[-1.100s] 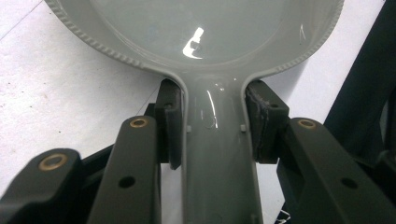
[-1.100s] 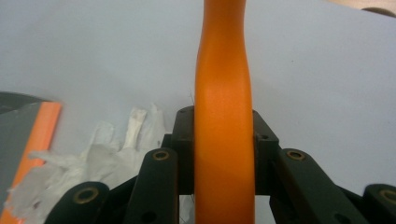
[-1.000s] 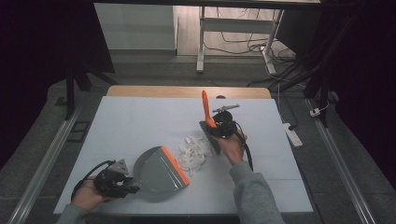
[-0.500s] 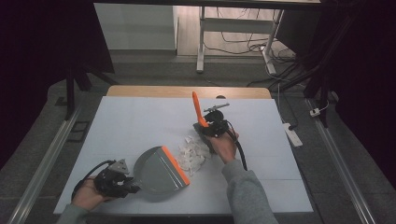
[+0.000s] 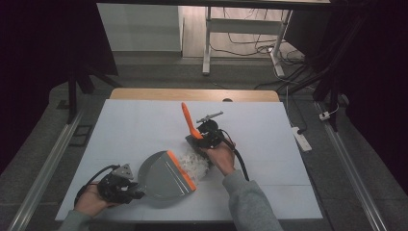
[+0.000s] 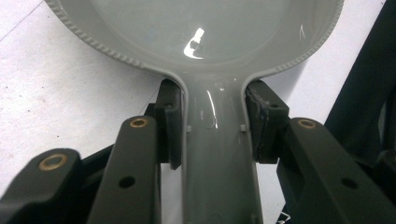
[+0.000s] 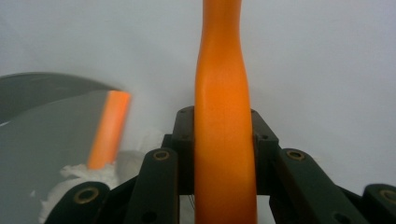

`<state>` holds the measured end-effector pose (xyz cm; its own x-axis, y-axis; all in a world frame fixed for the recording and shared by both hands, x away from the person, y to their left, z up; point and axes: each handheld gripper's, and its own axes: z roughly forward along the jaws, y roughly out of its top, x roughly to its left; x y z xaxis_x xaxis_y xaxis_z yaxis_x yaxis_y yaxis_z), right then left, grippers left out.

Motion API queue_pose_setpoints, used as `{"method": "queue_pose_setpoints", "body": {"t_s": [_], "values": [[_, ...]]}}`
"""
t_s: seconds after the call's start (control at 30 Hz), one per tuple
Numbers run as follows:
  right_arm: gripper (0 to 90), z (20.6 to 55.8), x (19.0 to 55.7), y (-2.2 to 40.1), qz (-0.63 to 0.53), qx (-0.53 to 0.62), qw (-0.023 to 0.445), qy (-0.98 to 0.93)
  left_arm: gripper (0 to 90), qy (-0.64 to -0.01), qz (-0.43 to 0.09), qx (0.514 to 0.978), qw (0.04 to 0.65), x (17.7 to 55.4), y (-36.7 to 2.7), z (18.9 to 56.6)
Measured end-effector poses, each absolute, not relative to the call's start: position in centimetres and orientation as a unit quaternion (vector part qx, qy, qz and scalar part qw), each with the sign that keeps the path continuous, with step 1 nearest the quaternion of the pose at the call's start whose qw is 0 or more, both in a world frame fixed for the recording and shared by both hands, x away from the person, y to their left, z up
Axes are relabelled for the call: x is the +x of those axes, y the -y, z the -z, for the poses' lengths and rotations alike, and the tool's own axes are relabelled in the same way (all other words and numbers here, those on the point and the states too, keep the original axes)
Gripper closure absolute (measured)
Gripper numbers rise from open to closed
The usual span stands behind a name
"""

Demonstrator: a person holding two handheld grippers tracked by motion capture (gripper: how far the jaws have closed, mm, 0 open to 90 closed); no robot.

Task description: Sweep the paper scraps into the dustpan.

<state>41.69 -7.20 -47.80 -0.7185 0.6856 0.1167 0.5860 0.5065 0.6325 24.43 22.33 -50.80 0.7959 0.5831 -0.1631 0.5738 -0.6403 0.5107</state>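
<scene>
The left gripper is clamping the dustpan handle while the right gripper, at its two o'clock, is gripping the brush beside the white scraps.

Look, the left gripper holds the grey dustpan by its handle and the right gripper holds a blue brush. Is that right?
Not quite: the brush handle is orange, not blue, as the right gripper view shows. The rest is right: the left gripper holds the grey dustpan by its handle, and the right gripper holds the brush.
</scene>
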Motion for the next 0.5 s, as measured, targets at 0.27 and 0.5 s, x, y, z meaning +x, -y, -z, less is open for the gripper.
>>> {"method": "queue_pose_setpoints", "body": {"t_s": [0.27,0.5], "values": [[70.1,44.6,40.0,8.5,-0.389,0.349,0.088,-0.848,61.3,-0.320,-0.008,0.904,0.283,24.4,-22.4,50.8],[70.1,43.8,41.5,10.9,-0.382,0.382,0.125,-0.832,61.4,-0.317,-0.006,0.906,0.280,24.6,-22.3,50.8]]}}
